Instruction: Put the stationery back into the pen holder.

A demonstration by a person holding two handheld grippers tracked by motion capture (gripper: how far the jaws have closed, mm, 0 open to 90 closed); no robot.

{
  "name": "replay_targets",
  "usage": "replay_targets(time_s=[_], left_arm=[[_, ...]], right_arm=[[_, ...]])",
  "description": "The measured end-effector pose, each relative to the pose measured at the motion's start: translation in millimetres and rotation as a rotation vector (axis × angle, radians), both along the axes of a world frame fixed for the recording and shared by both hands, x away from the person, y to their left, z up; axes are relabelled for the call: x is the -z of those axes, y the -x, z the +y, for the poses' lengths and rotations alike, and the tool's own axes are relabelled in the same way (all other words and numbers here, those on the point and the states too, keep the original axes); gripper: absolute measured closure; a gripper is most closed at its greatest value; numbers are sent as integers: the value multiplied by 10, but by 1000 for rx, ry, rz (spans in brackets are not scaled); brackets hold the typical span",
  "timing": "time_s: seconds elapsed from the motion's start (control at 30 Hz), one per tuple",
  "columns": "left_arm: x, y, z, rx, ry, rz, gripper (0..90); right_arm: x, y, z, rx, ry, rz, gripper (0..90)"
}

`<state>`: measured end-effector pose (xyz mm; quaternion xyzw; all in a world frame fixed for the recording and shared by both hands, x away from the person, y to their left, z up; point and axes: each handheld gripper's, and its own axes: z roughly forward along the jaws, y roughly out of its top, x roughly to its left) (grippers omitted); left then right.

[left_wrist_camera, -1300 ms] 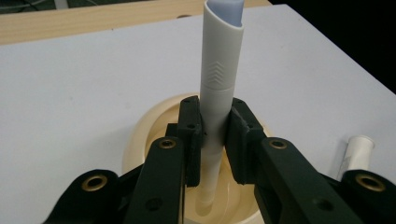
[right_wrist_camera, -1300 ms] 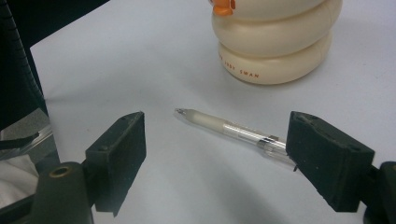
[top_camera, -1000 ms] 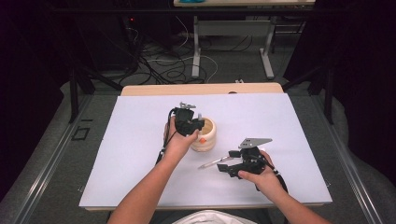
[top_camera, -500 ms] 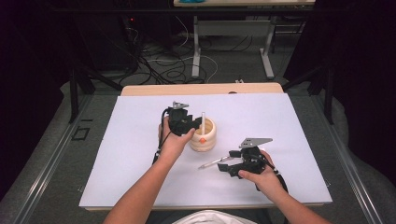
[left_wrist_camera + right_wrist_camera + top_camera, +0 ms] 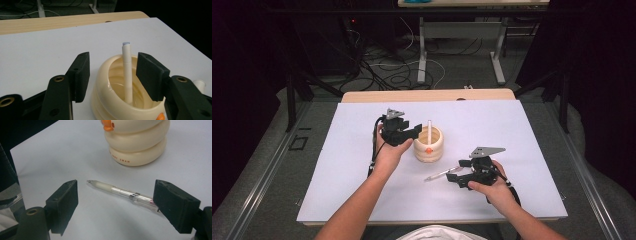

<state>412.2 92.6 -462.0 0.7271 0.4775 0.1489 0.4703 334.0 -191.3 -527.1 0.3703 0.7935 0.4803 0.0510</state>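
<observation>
White tabletop [image 5: 337, 165]: left gripper [image 5: 112, 75] spread wide around the cream holder [image 5: 110, 100], its white pen [image 5: 127, 72] untouched between the jaws; right gripper [image 5: 125, 205] gapes over the clear pen [image 5: 120, 192].

A big white sheet [image 5: 337, 170] covers the table. At the far edge a strip of light brown wooden tabletop [image 5: 427, 95] peeks out from under it. Behind the table lies a grey floor [image 5: 462, 75] with a tangle of black and white cables [image 5: 387, 67] on it. Two grey metal table legs [image 5: 422, 55] stand there too, and the room around is very dark.
</observation>
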Motion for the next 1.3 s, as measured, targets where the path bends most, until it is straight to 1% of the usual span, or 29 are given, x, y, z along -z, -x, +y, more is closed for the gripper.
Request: replay_targets(time_s=[0.03, 0.07, 0.13, 0.17, 0.2, 0.23, 0.33, 0.4, 0.43, 0.5, 0.53, 0.57, 0.6, 0.63, 0.67, 0.7, 0.73, 0.8, 0.9, 0.93, 0.97, 1.0, 1.03, 1.07, 1.1, 1.17, 1.2, 1.23, 1.3], left_arm=[[1, 5, 14, 9, 6, 0, 434], [-2, 16, 31, 17, 8, 3, 427], [3, 38, 60, 19, 25, -5, 413], [4, 50, 75, 26, 28, -3, 407], [9, 66, 81, 32, 32, -1, 399], [13, 82, 93, 42, 27, -4, 384], [43, 150, 133, 43, 16, -42, 327], [61, 194, 170, 48, 18, -59, 314], [70, 216, 188, 49, 17, -63, 307], [89, 253, 215, 56, 3, -87, 301], [92, 271, 228, 57, -11, -88, 300], [95, 286, 241, 57, -19, -88, 296], [99, 304, 255, 56, -21, -91, 295], [101, 323, 273, 57, -20, -92, 294], [104, 344, 287, 56, -7, -82, 291], [107, 364, 302, 58, 8, -73, 291], [112, 388, 313, 55, 20, -63, 291], [129, 433, 335, 52, 31, -59, 288], [165, 497, 365, 67, 38, -44, 225], [180, 521, 370, 66, 50, -44, 202], [191, 544, 382, 64, 56, -44, 179], [199, 565, 392, 66, 63, -43, 156], [207, 585, 400, 70, 66, -43, 156], [216, 603, 408, 73, 62, -46, 154], [227, 616, 416, 80, 55, -54, 143], [256, 648, 414, 78, 56, -51, 91], [272, 660, 423, 84, 49, -50, 77], [290, 671, 426, 82, 48, -51, 69], [322, 688, 435, 78, 44, -50, 32]], right_arm=[[2, -3, 1, 3, -5, -7, 201], [-10, -1, -10, -2, 9, -2, 201], [-14, 1, -13, 2, 4, -11, 200], [-10, -2, -9, 9, -5, -24, 199], [-12, -3, -8, 13, -5, -26, 194], [-7, -10, -10, 13, -11, -36, 188], [-10, -15, -13, 16, -4, -25, 173], [-7, -18, -10, 16, -7, -32, 166], [-13, -15, -13, 14, 6, -20, 166], [-5, -24, -1, 12, 10, -22, 156], [-2, -24, 4, 14, 10, -19, 153], [-8, -25, 6, 9, 23, -9, 153], [-2, -30, 13, 9, 22, -21, 152], [-8, -25, 19, 10, 27, -12, 151], [-12, -24, 26, 11, 29, -12, 149], [-19, -29, 26, 4, 36, -17, 146], [-22, -29, 38, 10, 32, -24, 145], [-36, -29, 53, 6, 41, -28, 131], [-43, -31, 75, 2, 55, -31, 46], [-45, -31, 84, -6, 58, -32, 27], [-54, -25, 89, -19, 74, -21, 24], [-47, -23, 103, -16, 71, -39, 24], [-60, -21, 103, -26, 99, -36, 18], [-54, -21, 116, -20, 92, -56, 8], [-63, -17, 123, -22, 100, -56, 1], [-78, -14, 136, -31, 114, -69, 1], [-93, -13, 137, -44, 136, -70, 1], [-98, -8, 147, -45, 145, -80, 1], [-104, 0, 169, -51, 160, -119, 8]])
